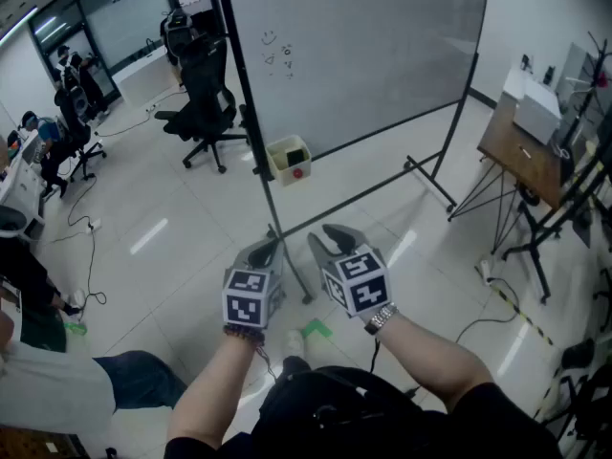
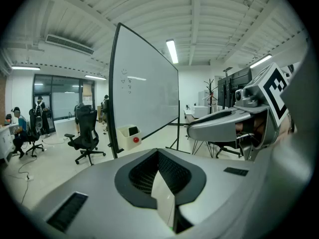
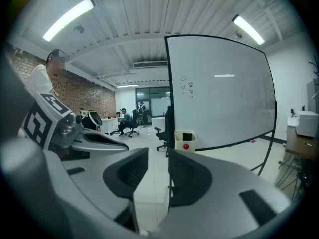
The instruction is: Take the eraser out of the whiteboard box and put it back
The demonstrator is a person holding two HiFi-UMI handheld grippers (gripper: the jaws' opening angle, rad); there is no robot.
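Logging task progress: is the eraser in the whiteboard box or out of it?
In. The dark eraser sits inside the cream whiteboard box, visible at its open top.

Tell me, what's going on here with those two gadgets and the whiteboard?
A person stands back from a whiteboard, holding a two-jaw gripper in each hand. The left gripper is shut and the right gripper is open; both are empty. A cream box sits at the whiteboard's frame with a dark item inside, likely the eraser. Neither gripper has reached it yet.
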